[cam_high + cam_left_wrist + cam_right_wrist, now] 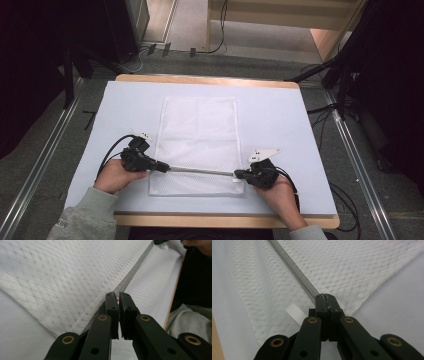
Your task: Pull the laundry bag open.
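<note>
Across the near part of the table (300,150) a white mesh laundry bag (197,135) is lying flat, its long side running away from the person. A grey zipper line (200,171) is crossing it near the front edge, and both tools are pinching that line: the left gripper (162,166) is clamping narrowly on the zipper's left end, apparently on the slider, and the right gripper (239,174) is squeezing fully closed on the right end, beside a small white ribbed tab (296,313). Judging by this, the hold is made and the zipper is being pulled taut; drawing the slider along is what seems left. The bag is looking thin, empty, smooth and diamond-patterned, its edges lying straight on the pale table cover.
</note>
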{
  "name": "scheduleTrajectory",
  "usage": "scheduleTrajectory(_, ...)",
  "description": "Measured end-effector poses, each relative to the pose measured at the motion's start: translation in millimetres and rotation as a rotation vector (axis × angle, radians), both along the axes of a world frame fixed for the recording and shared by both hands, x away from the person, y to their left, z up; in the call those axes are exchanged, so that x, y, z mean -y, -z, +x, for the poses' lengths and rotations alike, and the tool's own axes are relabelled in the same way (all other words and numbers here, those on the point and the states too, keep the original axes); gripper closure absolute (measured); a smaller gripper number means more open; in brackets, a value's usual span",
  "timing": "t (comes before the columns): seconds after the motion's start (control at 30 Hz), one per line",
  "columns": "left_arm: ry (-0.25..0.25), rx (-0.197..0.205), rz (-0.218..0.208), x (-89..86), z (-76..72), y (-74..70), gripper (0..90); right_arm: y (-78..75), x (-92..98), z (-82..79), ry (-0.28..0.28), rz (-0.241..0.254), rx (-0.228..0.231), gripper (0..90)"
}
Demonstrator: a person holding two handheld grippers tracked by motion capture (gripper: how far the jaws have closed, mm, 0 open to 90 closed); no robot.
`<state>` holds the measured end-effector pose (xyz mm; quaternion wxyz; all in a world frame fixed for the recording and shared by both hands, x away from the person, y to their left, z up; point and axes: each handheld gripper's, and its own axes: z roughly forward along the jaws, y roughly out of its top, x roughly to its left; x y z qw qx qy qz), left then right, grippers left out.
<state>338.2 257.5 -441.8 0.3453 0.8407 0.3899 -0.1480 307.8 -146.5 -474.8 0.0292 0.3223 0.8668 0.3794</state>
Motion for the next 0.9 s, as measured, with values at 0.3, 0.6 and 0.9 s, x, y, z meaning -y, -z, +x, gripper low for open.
scheduleTrajectory(0.3,-0.012,-0.005,0.0,-11.5,-2.3,-0.5,88.1,0.0,0.0,0.2,0.0,0.001,-0.002,90.0)
scheduleTrajectory(0.6,-0.035,-0.015,0.002,-23.2,-4.2,-0.6,88.1,-0.3,-0.1,0.6,-0.003,0.0,-0.005,90.0)
scheduleTrajectory(0.9,-0.085,-0.028,0.013,-47.5,-7.8,1.5,88.1,-0.3,-0.6,1.2,-0.007,0.001,-0.007,90.0)
